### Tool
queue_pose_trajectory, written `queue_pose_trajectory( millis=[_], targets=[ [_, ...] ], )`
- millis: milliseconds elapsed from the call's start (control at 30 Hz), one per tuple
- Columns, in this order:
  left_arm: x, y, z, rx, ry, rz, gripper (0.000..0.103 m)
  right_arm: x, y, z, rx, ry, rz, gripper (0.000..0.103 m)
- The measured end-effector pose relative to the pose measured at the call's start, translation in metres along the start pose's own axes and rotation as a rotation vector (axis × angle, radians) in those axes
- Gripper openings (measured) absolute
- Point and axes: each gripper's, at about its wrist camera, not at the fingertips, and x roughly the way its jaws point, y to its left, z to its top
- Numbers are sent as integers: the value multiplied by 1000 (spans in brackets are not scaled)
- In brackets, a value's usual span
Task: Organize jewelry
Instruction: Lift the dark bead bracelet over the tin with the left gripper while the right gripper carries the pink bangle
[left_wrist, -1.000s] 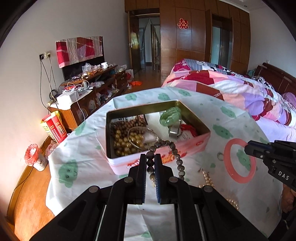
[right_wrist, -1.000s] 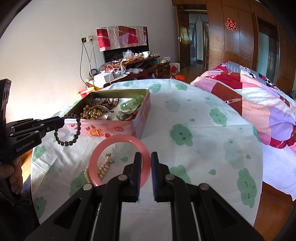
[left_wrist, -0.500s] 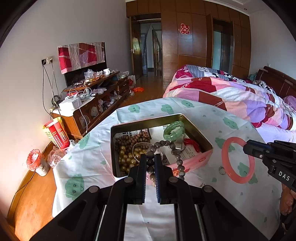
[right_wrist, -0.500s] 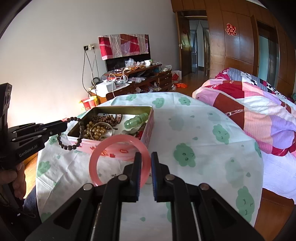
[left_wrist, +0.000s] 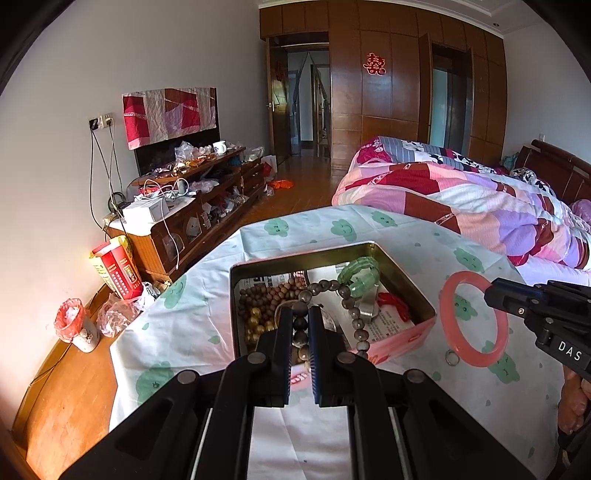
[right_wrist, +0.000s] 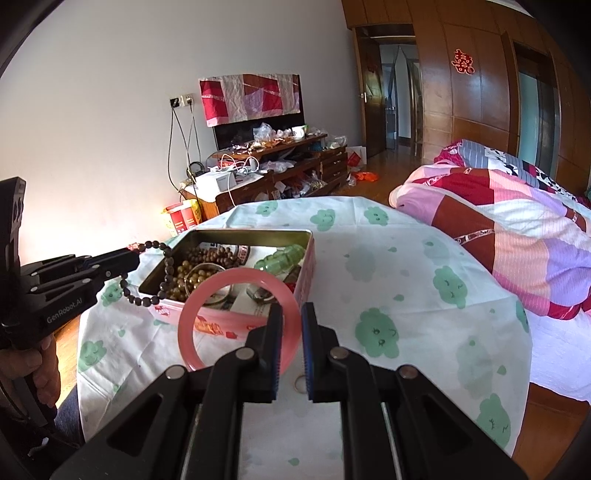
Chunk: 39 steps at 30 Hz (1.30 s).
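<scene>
Change: dark bead bracelet and pink bangle both higher than a second ago, carried up off the cloth toward the tin.
Left gripper: clamped on bead strand, over the tin.
Right gripper: pinching bangle rim, beside the tin.
Meaning: drop-in likely next.
Leftover: small ring on cloth.
Surface: tablecloth, cloud print.
Room: bed, cluttered TV cabinet.
</scene>
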Motion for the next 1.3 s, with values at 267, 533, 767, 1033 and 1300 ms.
queue_pose_trajectory(
  millis=[267,533,767,1033,1300],
  targets=[
    [5,4,12,3,-19,8,7,7,3,11,-12,-5,9,12],
    [15,7,19,14,-20,20,7,17,2,23,-16,-8,19,12],
    [26,10,27,21,-14,32,7,29,3,30,-21,2,30,12],
    [39,14,33,32,-5,51,7,46,5,43,-27,16,35,12],
    [56,23,37,22,20,63,7,64,12,53,-41,29,33,12]
  ],
)
